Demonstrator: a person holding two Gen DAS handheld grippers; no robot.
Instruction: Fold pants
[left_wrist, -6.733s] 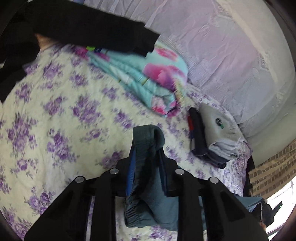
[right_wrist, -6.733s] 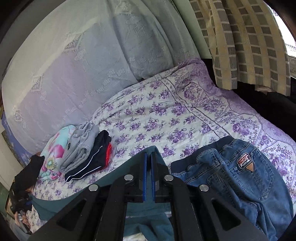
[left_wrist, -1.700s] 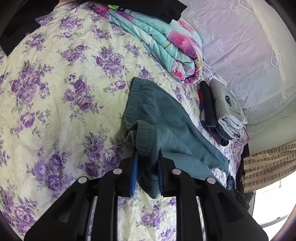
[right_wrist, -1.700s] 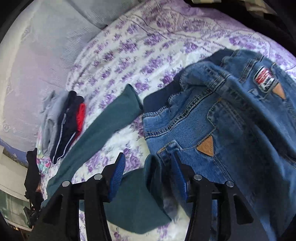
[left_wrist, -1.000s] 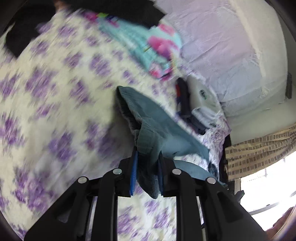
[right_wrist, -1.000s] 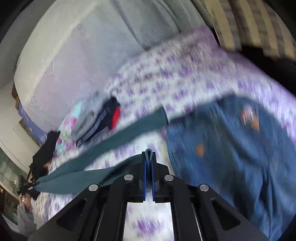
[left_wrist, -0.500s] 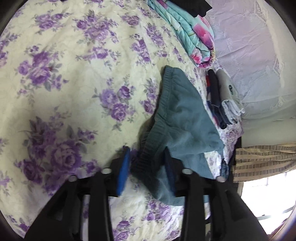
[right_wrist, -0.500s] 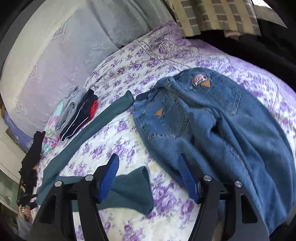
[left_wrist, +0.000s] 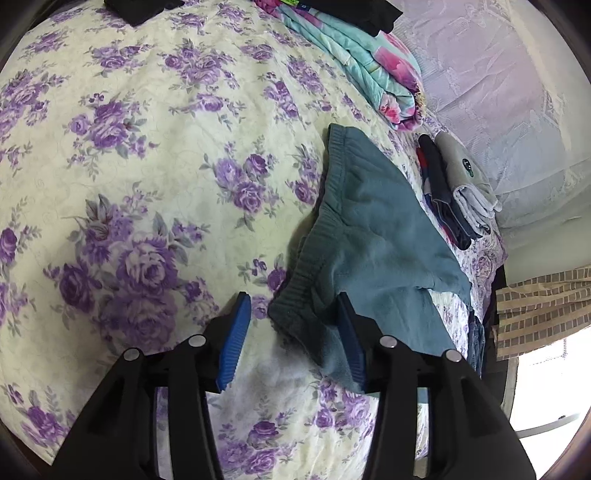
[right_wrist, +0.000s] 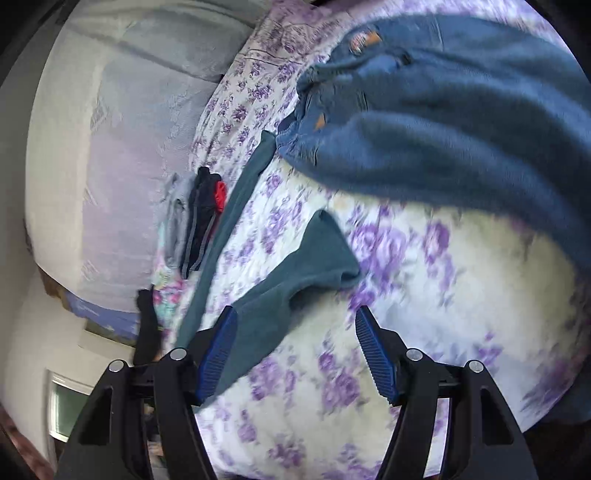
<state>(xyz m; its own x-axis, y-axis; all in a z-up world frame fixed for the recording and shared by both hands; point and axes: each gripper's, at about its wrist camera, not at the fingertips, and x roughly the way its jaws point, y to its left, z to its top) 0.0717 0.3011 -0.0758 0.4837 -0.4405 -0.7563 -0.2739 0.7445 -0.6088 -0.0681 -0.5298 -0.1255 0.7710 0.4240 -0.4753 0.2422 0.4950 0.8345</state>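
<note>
Both tools have just opened, the left tool (left_wrist: 293, 334) and right tool (right_wrist: 295, 347) holding nothing; teal pants (left_wrist: 373, 236) lie on the bed (left_wrist: 147, 147); jeans (right_wrist: 461, 122) and folded clothes (left_wrist: 454, 188) lie close.

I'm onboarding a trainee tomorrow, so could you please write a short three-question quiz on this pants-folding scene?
1. True or false: the left tool is clamped shut on the teal pants.
2. Which garment lies beyond the pants' cuff in the right wrist view? A) blue jeans B) a white shirt C) a red towel
3. What pattern covers the bedspread?

Key: 1 false, its jaws stand open around the waistband; 2 A; 3 purple flowers.
</note>
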